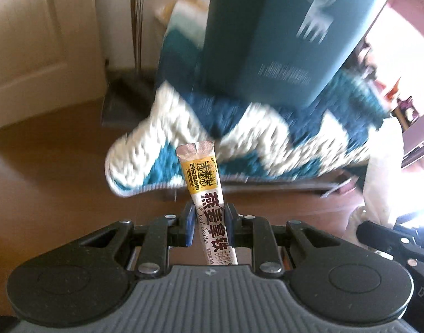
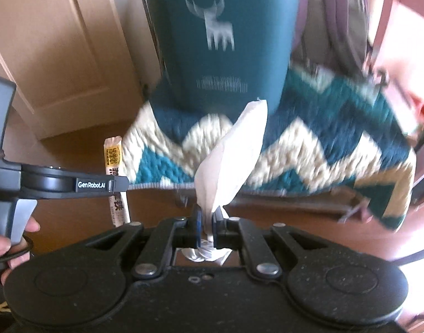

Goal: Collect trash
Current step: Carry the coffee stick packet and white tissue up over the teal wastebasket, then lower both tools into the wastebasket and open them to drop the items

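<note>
My left gripper [image 1: 209,222] is shut on an oat latte stick packet [image 1: 202,174], white with a yellow label, which stands up between the jaws. It also shows in the right wrist view [image 2: 113,155], held by the left gripper [image 2: 116,184] at the left. My right gripper [image 2: 207,222] is shut on a crumpled white tissue [image 2: 234,149] that sticks up ahead of the jaws. A tall teal trash bin with a white deer print [image 1: 270,33] [image 2: 220,27] stands on the rug just beyond both grippers.
A teal and cream zigzag rug [image 1: 239,127] [image 2: 309,138] lies on the brown wood floor [image 1: 45,183]. A cream door [image 1: 31,41] and a metal stand with a dark base [image 1: 123,102] are at the left. A white plastic bag [image 1: 384,172] sits at the right.
</note>
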A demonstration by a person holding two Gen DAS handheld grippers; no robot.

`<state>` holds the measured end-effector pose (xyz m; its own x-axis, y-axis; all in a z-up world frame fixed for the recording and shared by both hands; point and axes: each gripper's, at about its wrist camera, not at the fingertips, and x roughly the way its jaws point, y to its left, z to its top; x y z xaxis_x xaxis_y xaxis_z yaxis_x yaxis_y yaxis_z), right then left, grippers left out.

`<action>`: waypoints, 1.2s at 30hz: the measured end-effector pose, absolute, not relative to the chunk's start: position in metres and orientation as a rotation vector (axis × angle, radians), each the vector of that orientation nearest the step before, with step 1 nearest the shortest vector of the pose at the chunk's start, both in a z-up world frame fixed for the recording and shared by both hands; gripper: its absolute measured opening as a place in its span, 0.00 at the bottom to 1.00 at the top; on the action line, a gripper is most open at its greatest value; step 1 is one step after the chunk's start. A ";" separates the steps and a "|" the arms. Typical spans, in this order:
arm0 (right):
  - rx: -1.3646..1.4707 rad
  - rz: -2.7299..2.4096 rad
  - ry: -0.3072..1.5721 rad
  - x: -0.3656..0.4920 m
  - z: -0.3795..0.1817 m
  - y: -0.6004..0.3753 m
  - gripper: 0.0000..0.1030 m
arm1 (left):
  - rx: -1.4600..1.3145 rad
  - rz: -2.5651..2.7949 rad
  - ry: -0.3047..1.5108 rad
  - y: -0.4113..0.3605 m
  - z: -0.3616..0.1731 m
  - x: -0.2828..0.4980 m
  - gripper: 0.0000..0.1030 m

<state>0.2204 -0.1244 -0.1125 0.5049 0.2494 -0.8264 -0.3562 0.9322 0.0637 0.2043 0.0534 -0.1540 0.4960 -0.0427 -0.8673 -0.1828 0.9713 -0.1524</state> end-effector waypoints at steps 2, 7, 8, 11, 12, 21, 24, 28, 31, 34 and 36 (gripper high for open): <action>-0.131 0.374 0.925 0.217 -0.092 -0.124 0.05 | -0.226 0.071 1.003 0.051 -0.134 0.205 0.21; -0.157 0.389 0.813 0.219 -0.044 -0.124 0.05 | -0.217 0.040 0.890 0.055 -0.080 0.209 0.21; -0.162 0.390 0.795 0.221 -0.036 -0.124 0.05 | -0.209 0.034 0.870 0.055 -0.070 0.210 0.21; -0.179 0.388 0.738 0.227 -0.012 -0.124 0.05 | -0.185 0.017 0.814 0.054 -0.039 0.215 0.21; -0.184 0.387 0.718 0.229 -0.004 -0.125 0.05 | -0.174 0.011 0.787 0.054 -0.026 0.217 0.21; -0.224 0.370 0.534 0.258 0.069 -0.124 0.05 | -0.105 -0.032 0.580 0.050 0.073 0.248 0.21; -0.225 0.360 0.483 0.276 0.091 -0.121 0.05 | -0.091 -0.037 0.517 0.048 0.105 0.262 0.21; -0.225 0.359 0.448 0.306 0.107 -0.114 0.05 | -0.037 -0.023 0.459 0.039 0.134 0.291 0.21; -0.244 0.342 0.430 0.330 0.107 -0.109 0.05 | -0.017 -0.010 0.446 0.035 0.142 0.317 0.21; -0.251 0.339 0.454 0.344 0.102 -0.103 0.05 | 0.007 -0.002 0.453 0.030 0.137 0.342 0.21; -0.272 0.339 0.472 0.356 0.093 -0.099 0.05 | 0.011 0.009 0.487 0.029 0.126 0.360 0.21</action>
